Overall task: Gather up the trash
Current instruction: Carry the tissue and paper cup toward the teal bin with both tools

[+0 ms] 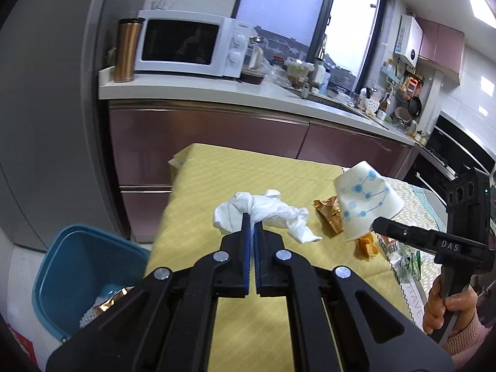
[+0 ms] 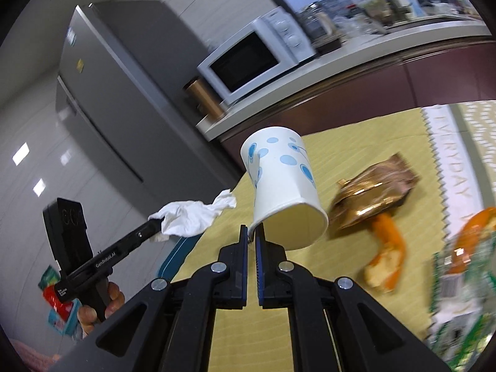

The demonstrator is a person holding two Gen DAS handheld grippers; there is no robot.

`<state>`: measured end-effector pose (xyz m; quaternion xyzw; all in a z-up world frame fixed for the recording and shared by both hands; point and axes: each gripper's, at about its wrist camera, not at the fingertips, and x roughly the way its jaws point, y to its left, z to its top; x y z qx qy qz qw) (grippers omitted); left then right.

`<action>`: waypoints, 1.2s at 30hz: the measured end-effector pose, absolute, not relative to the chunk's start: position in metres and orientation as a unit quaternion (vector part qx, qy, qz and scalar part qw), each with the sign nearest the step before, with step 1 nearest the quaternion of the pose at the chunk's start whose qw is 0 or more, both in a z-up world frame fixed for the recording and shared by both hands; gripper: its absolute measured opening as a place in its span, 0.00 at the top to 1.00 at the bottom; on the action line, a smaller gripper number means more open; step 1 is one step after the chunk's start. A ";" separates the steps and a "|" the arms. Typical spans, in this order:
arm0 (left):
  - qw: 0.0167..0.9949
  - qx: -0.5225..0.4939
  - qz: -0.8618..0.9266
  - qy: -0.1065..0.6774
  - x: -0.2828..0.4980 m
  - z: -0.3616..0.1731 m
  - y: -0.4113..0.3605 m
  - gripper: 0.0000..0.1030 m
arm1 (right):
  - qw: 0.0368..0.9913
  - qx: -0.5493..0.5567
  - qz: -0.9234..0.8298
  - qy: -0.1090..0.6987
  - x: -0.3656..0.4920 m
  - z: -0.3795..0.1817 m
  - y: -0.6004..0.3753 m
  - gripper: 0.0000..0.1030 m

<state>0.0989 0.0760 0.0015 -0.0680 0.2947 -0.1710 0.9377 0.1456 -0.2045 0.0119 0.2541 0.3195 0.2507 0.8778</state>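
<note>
Bin (image 1: 62,266) on floor left of table (image 1: 198,186); wrapper (image 1: 328,217) and peel (image 1: 367,246) on table; microwave (image 1: 192,48) on counter behind

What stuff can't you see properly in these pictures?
- Blue trash bin, left wrist view: its contents are mostly hidden by the left gripper.
- Green-and-white wrapper, right wrist view: blurred, cut off by the edge.
- Countertop items, left wrist view: too small to name.

My left tool (image 1: 253,221) is pinching the white tissue (image 1: 263,212) above the yellow tabletop (image 1: 248,173); right tool (image 1: 379,224) grips the paper cup (image 1: 365,201), blue bin (image 1: 77,266) down left.
</note>
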 end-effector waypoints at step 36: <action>0.951 -0.110 -0.047 0.285 0.015 -0.008 0.214 0.98 | 0.829 0.159 0.386 0.371 0.155 0.027 -0.074 0.96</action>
